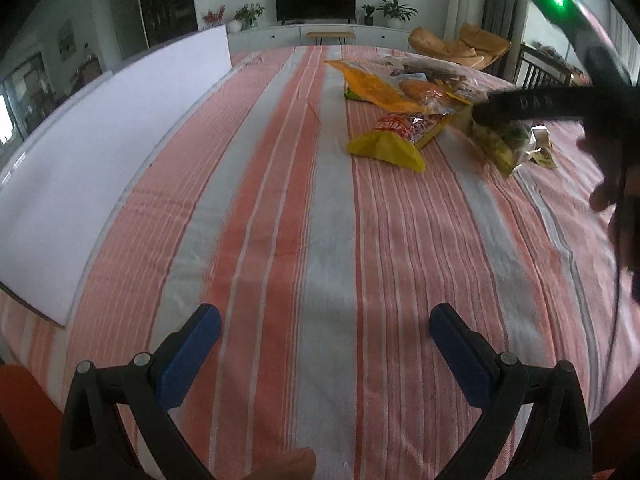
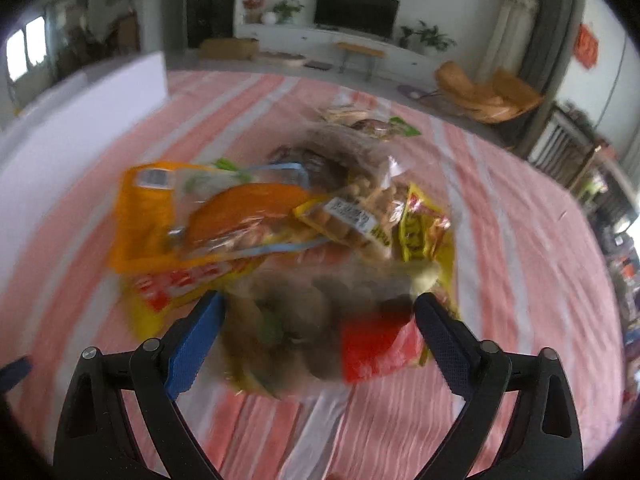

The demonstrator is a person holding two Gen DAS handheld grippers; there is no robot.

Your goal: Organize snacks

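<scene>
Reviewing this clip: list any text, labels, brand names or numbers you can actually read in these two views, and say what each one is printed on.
None can be read with confidence.
Red-and-yellow snack bag: large print, too blurred.
White label on the biscuit packet: dark print, too small and blurred.
Embossed letters on the right gripper body: unclear.
Red wall hanging: characters unreadable.

I am in a home living room: a black flat television on a long white cabinet, green potted plants, a tan lounge chair.

Bare striped cloth lies open ahead; snack pile and white board flank it.
</scene>
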